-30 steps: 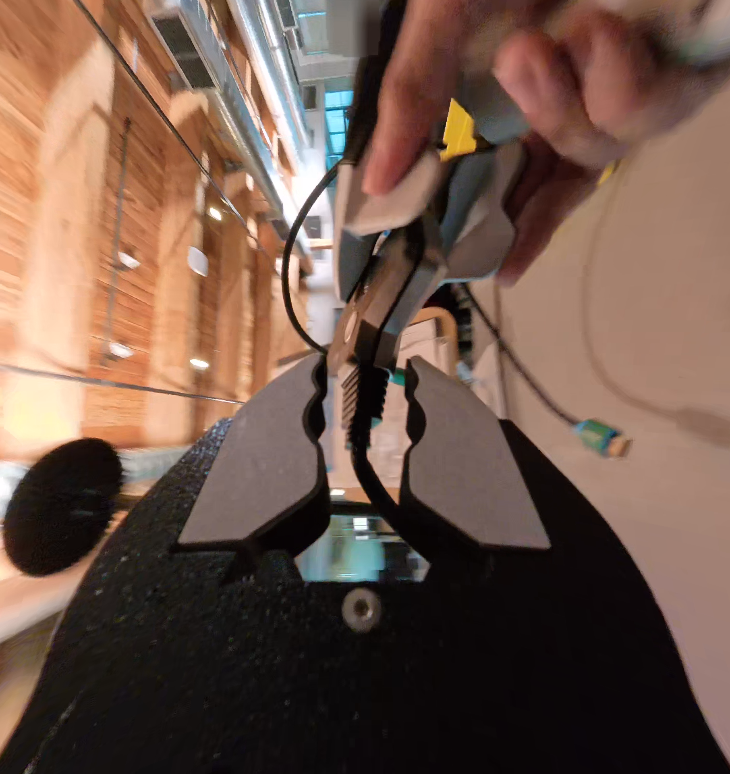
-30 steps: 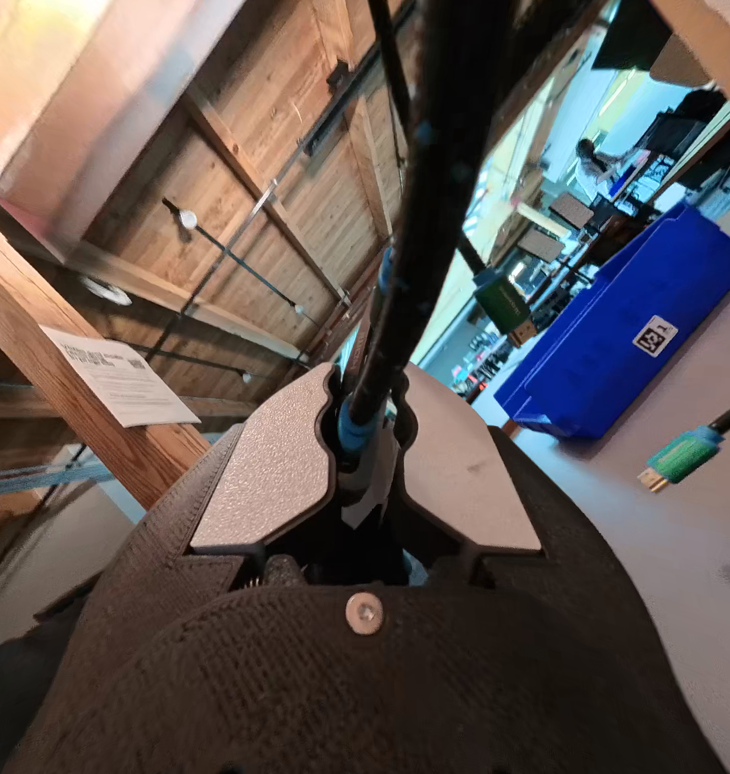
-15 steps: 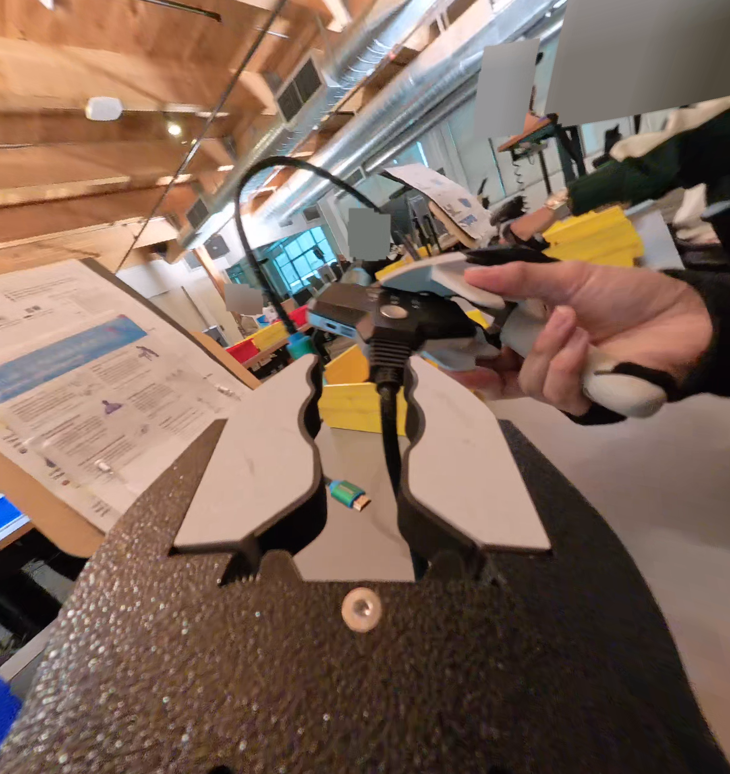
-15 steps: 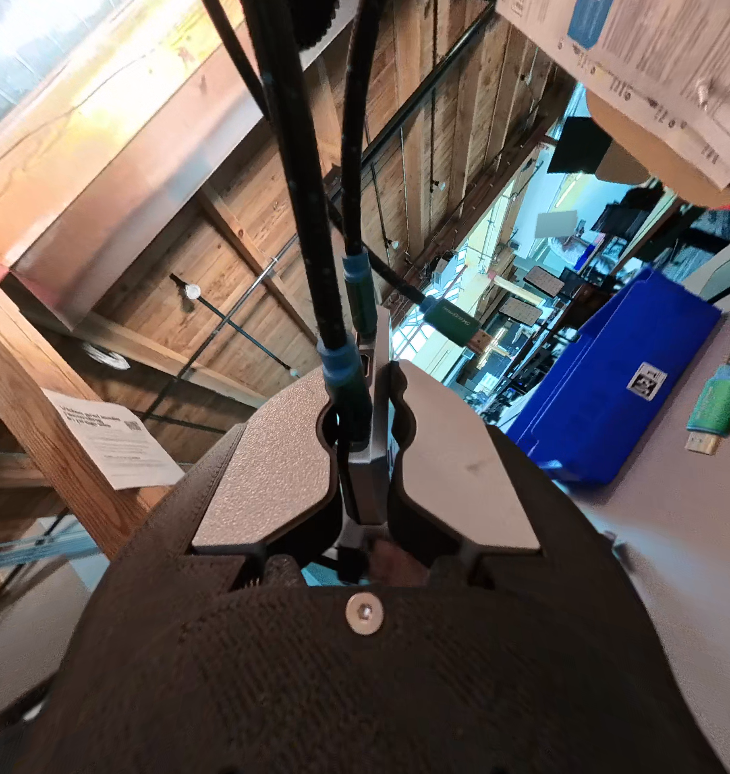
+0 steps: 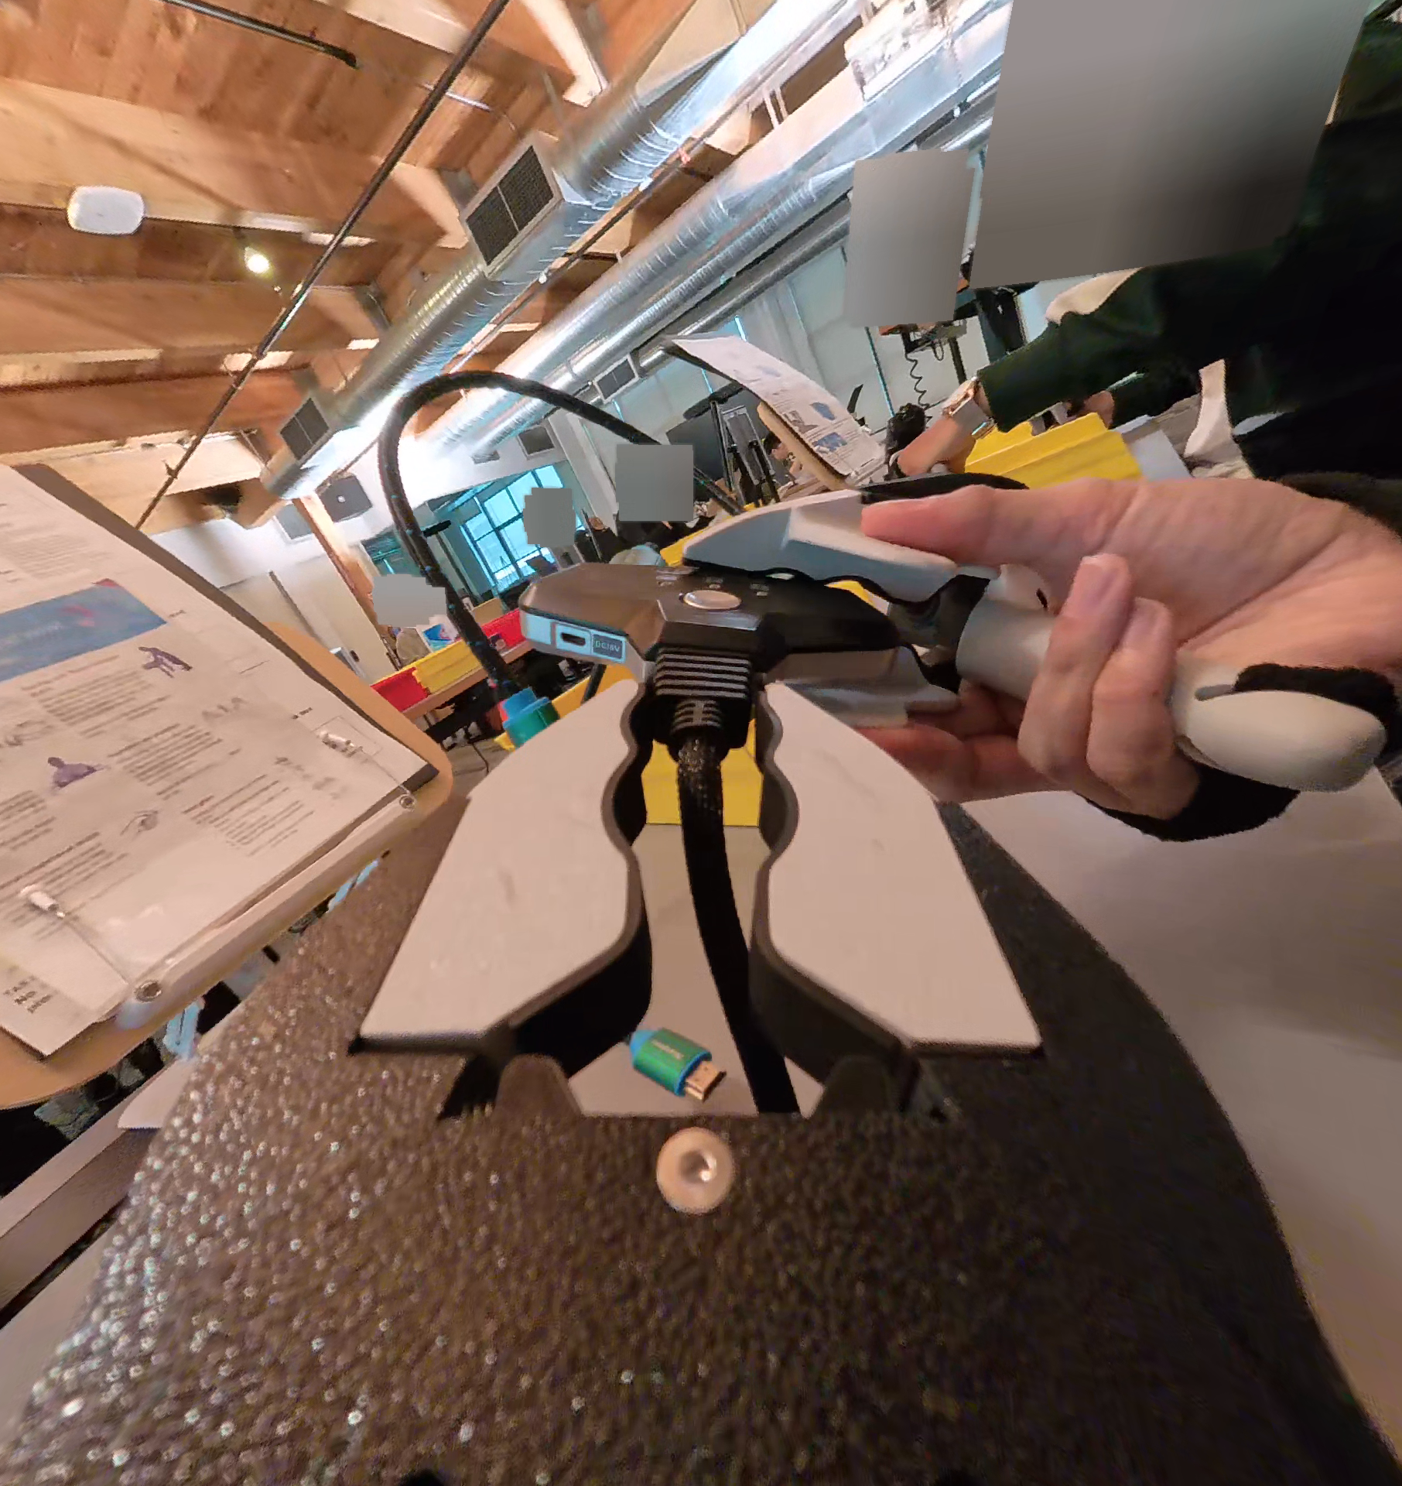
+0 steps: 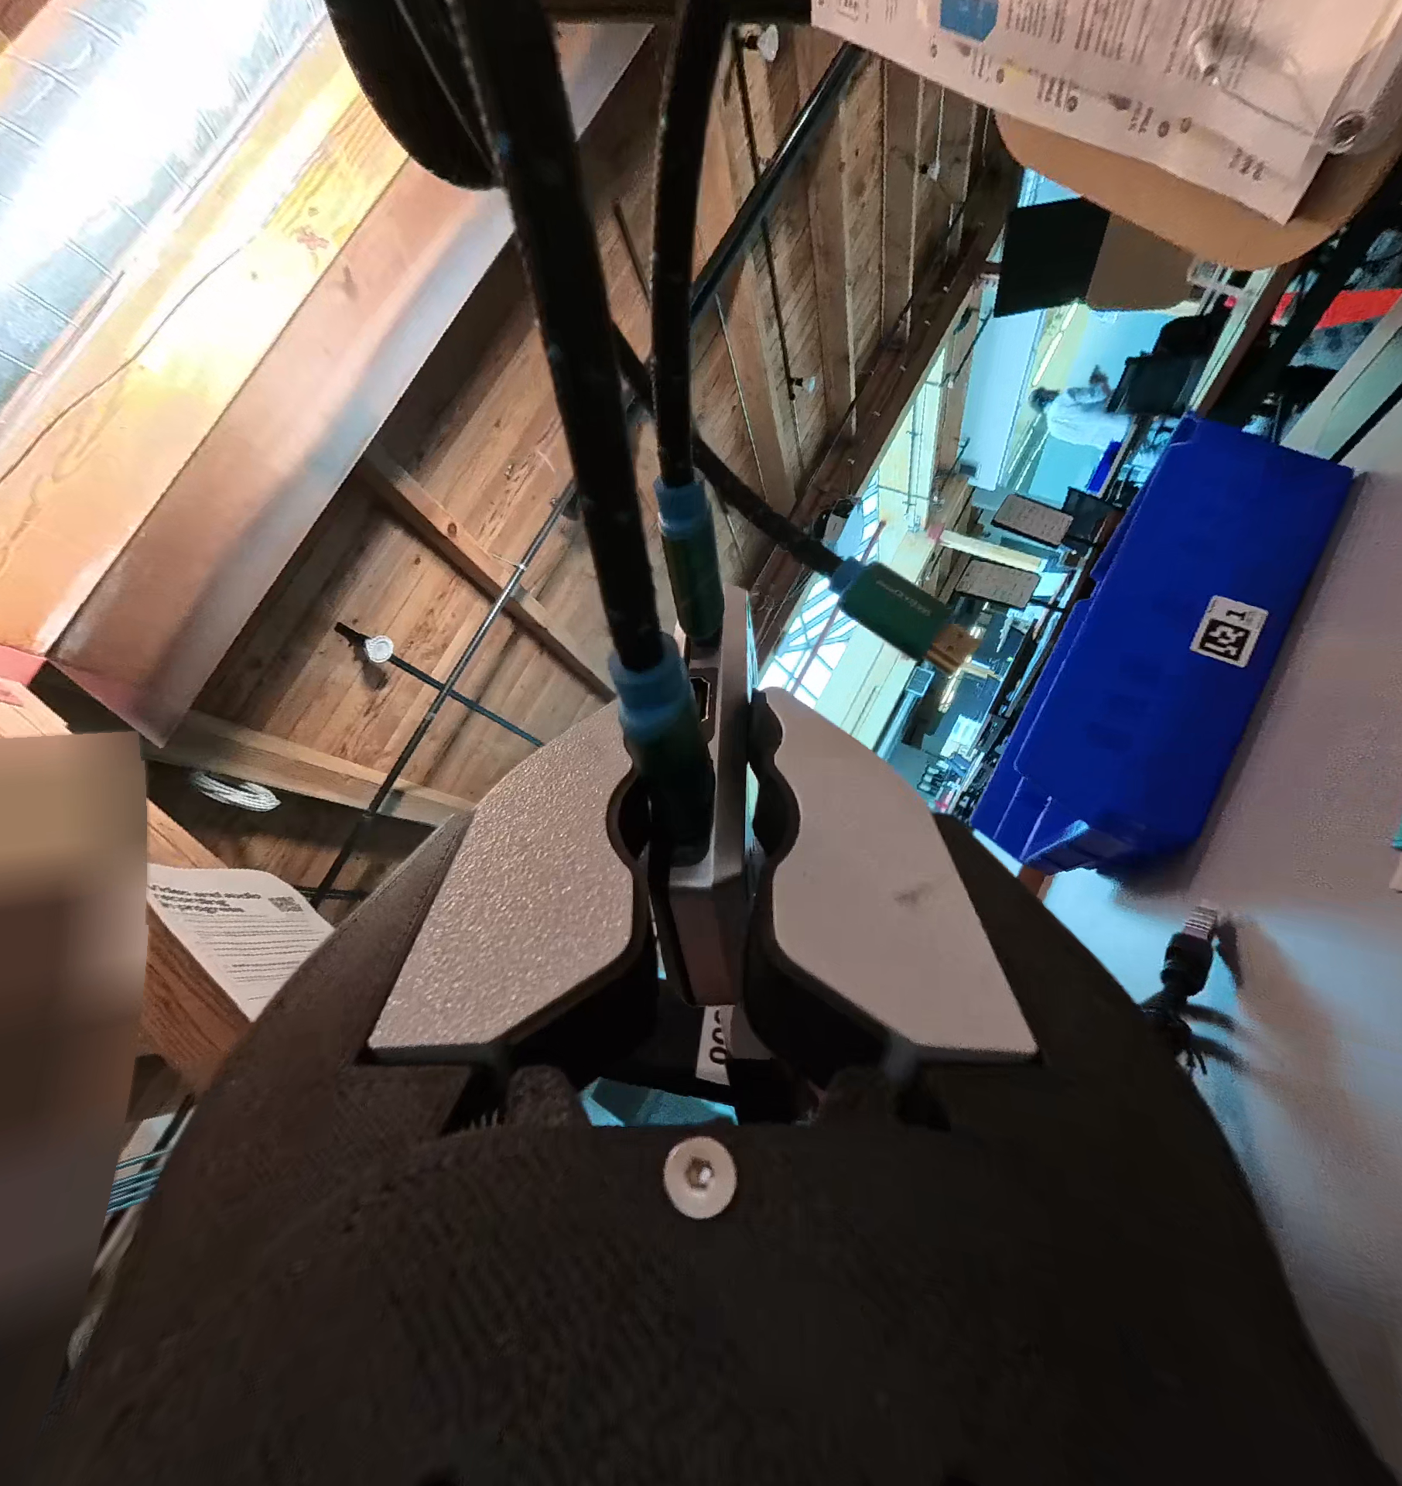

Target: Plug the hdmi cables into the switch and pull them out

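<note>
My right gripper (image 6: pixel 702 836) squeezed tight on the switch (image 6: pixel 714 884) to keep it steady. My left gripper (image 5: pixel 698 716) had its jaws a little apart around the black plug (image 5: pixel 702 683), just ahead of them, ready to pull

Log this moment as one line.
right gripper: shut on switch | left gripper: open around black cable | green plug: on table

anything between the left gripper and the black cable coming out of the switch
Nothing visible. The black cable already runs through the gap of the left gripper, whose fingers flank it just below its ribbed plug at the switch, held by the right gripper.
</note>
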{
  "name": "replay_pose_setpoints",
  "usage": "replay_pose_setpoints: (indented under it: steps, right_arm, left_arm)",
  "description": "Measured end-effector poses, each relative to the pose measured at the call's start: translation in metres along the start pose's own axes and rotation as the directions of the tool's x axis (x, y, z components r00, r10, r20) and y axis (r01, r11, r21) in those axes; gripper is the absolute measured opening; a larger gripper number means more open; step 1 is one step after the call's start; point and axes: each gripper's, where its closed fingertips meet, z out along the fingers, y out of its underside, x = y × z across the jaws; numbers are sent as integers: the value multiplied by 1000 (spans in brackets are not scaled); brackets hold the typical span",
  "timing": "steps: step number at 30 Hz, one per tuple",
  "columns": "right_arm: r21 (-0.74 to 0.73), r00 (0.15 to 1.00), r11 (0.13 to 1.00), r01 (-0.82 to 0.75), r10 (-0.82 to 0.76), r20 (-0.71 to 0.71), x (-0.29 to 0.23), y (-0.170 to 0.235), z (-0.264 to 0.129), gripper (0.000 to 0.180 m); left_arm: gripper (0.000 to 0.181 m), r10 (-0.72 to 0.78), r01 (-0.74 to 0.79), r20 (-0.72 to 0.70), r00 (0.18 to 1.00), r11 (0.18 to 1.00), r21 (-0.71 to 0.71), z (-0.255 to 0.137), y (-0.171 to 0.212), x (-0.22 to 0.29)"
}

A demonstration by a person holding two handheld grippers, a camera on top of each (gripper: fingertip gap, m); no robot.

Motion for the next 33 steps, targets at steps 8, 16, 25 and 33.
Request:
replay_pose_setpoints:
  steps: [8,16,25,33]
  right_arm:
    - [86,998,996,24,-19,-57,15,-8,-9,23]
    - [79,993,994,77,-69,-99,22,-2,3,24]
    - [-380,750,735,562,-646,-141,14,27,-9,77]
    - [-644,98,-110,757,-956,277,-48,60,-20,66]
  left_arm:
    - [22,-99,99,-55,994,995,-2,4,18,2]
    - [22,-246,248,-96,965,969,14,-7,21,-10]
    - [22,-454,467,-123,882,878,108,-35,17,-47]
    - [22,-378,423,-298,876,901,100,-54,8,-35]
